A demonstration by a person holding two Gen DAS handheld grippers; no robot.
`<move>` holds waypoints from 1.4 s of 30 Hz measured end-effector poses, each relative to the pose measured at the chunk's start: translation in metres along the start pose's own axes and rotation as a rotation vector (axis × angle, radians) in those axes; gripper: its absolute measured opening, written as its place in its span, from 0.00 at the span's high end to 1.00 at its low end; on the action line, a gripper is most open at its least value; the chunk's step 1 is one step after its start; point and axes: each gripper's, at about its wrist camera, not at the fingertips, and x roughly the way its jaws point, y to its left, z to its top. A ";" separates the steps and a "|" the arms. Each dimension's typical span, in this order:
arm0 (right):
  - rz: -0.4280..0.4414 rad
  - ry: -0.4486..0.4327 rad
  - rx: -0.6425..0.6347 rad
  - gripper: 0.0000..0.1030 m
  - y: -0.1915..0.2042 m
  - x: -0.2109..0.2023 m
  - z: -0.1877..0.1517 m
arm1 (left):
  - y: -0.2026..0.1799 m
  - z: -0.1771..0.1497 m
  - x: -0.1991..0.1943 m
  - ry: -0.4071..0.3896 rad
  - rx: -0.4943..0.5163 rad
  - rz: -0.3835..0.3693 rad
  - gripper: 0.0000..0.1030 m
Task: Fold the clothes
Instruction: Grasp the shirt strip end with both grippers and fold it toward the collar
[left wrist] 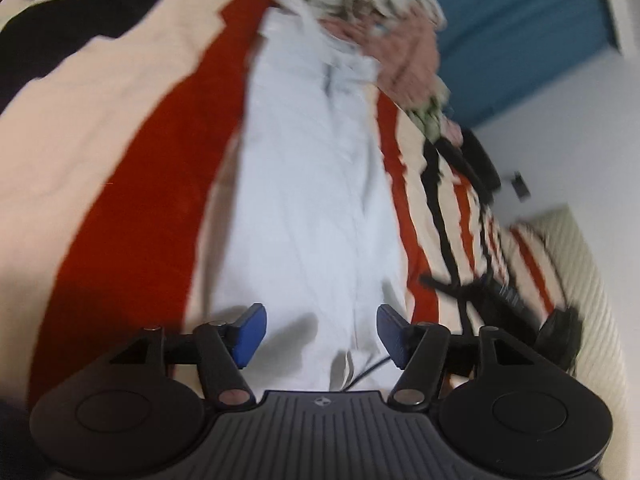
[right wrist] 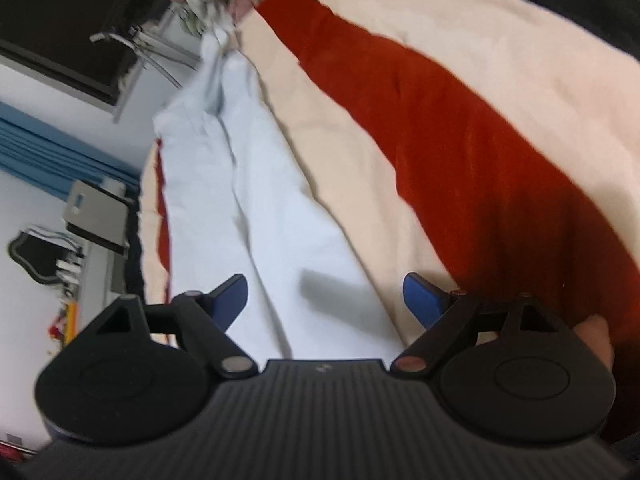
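Observation:
A long white garment (left wrist: 304, 184) lies stretched out on a bedspread of red, cream and black stripes (left wrist: 132, 152). My left gripper (left wrist: 320, 330) hangs just above the garment's near end, its blue pads apart and nothing pressed between them. In the right wrist view the same white garment (right wrist: 256, 200) runs away from me, and my right gripper (right wrist: 324, 300) stands open over its near end, casting a shadow on the cloth. A heap of patterned clothes (left wrist: 384, 20) sits at the garment's far end.
Black straps and a dark device (left wrist: 496, 292) lie on the bedspread to the right in the left wrist view. Beyond the bed's left edge in the right wrist view are a grey box (right wrist: 96, 212), a blue curtain (right wrist: 52, 148) and a dark window (right wrist: 60, 28).

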 end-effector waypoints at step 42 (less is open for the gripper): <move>0.041 0.006 0.010 0.92 0.007 -0.022 -0.051 | 0.040 -0.011 0.039 0.090 -0.150 -0.020 0.91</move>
